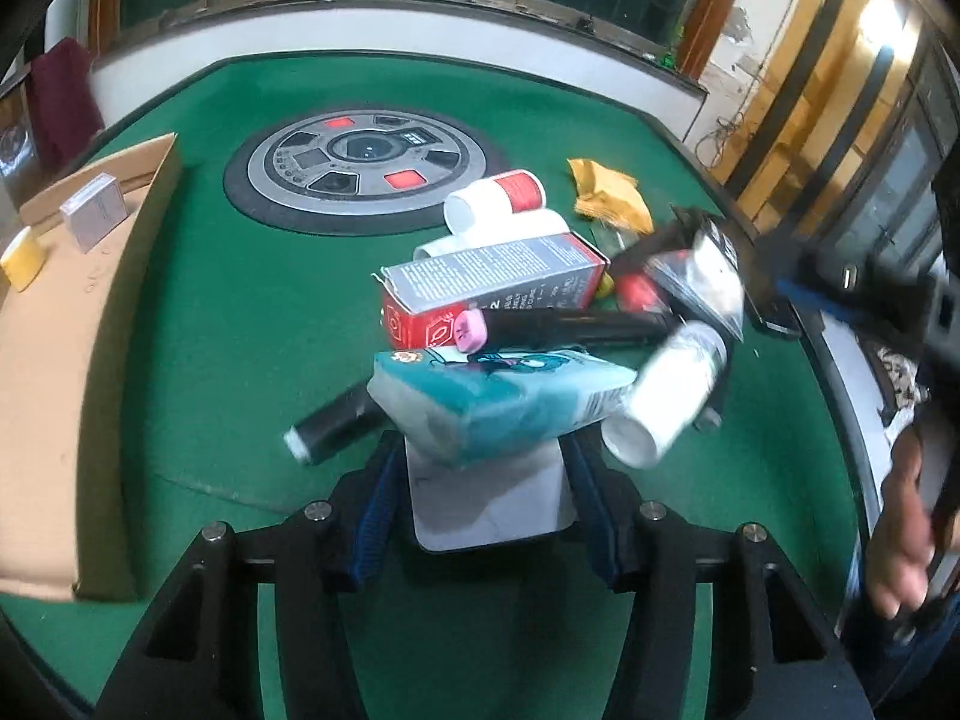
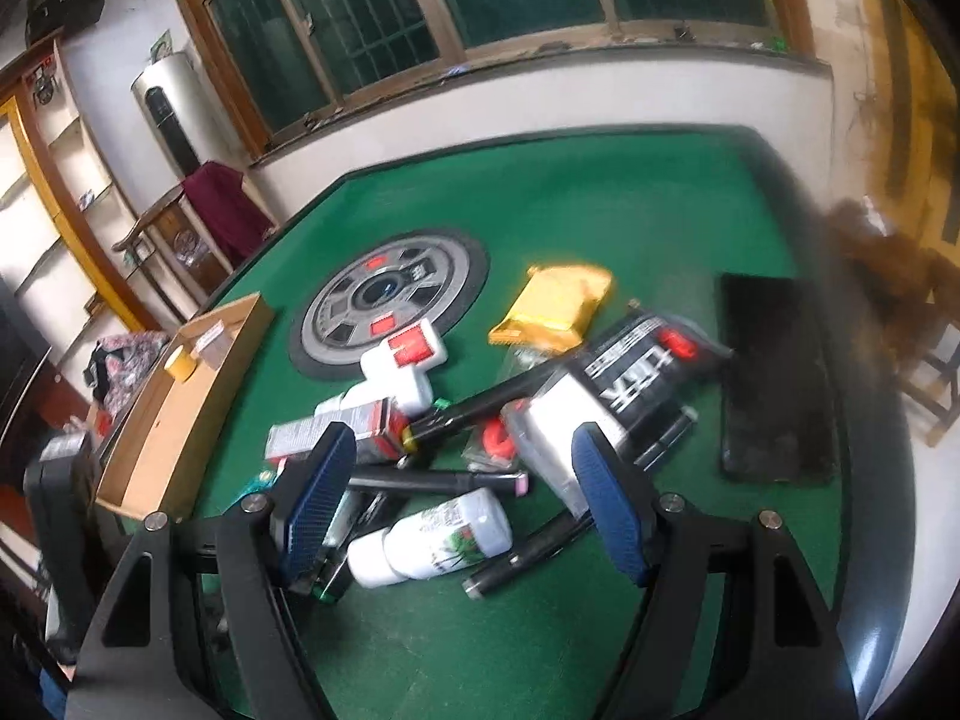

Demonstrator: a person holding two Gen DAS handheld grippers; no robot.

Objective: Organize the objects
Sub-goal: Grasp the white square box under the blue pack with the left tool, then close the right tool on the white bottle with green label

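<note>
A pile of small goods lies on the green table [image 1: 198,324]. My left gripper [image 1: 483,504] hangs low over its near side. Its blue pads flank a flat white piece [image 1: 492,504] and the near edge of a teal tissue pack [image 1: 504,402]; I cannot tell whether they press on either. Behind these lie a red and grey box [image 1: 492,288], a black pen [image 1: 570,324] and a white bottle [image 1: 660,402]. My right gripper [image 2: 462,504] stands open above the pile, with the white bottle [image 2: 438,540] below the gap and untouched. A black and silver pouch [image 2: 606,390] lies past its right finger.
A cardboard tray [image 1: 60,372] [image 2: 180,420] at the left holds a small grey box [image 1: 93,210] and a yellow item [image 1: 21,264]. A round console [image 1: 360,168] sits mid-table, a yellow packet [image 2: 558,306] behind the pile, a black slab [image 2: 774,384] at the right. A person's hand [image 1: 900,540] is at the right edge.
</note>
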